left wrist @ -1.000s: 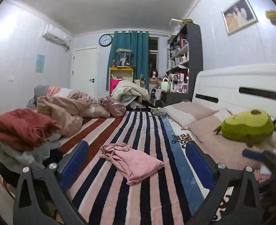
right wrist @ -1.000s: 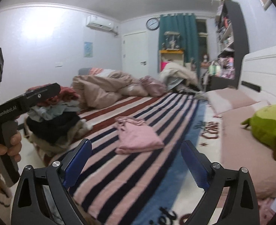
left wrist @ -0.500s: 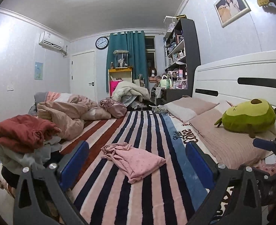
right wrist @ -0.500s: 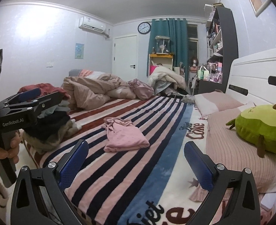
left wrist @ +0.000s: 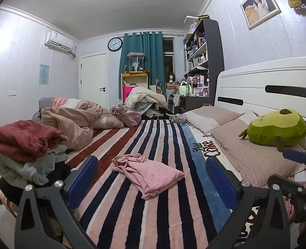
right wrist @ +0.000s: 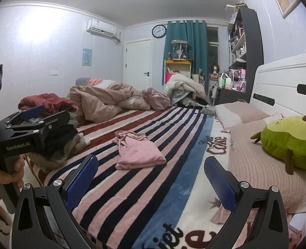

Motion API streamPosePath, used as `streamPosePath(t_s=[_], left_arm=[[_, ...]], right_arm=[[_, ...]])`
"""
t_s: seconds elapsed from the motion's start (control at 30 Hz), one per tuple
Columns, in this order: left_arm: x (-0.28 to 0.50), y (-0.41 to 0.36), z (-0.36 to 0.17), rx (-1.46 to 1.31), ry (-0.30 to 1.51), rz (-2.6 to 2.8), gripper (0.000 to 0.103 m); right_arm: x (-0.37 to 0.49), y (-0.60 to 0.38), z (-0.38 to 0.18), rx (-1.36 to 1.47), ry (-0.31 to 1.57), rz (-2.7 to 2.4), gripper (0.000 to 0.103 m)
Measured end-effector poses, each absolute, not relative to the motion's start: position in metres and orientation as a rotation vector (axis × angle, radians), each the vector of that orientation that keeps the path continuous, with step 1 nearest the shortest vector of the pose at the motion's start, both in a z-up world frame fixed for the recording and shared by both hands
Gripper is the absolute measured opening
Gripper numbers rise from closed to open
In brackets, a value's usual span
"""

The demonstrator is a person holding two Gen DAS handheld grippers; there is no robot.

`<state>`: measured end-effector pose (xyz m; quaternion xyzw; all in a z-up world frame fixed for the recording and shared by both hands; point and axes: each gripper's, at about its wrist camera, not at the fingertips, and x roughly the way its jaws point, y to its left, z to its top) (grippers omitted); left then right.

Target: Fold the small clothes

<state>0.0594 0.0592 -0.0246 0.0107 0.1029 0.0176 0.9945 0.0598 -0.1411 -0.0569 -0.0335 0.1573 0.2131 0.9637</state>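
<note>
Now my right gripper (right wrist: 150, 181) has spread fully and my left gripper (left wrist: 150, 180) stays wide, both empty, short of the unmoved pink garment (left wrist: 150, 171).

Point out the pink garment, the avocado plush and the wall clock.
pink garment (left wrist: 153, 173), left wrist view, on its dotted middle panel.
avocado plush (right wrist: 288, 143), right wrist view, on its green body.
wall clock (left wrist: 114, 44), left wrist view, on its white face.

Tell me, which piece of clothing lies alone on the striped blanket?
The pink dotted garment, crumpled by itself mid-bed. The red top and the grey and dark clothes sit heaped at the bed's left edge.
</note>
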Motion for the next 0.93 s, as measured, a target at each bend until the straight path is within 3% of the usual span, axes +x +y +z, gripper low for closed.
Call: streamPosePath(t_s=[0.93], left_arm=[[0.0533, 0.0503, -0.0273, 0.029, 0.173, 0.026, 0.102]], right_arm=[[0.0587, -0.1428, -0.0595, -0.039, 0.317, 0.429, 0.102]])
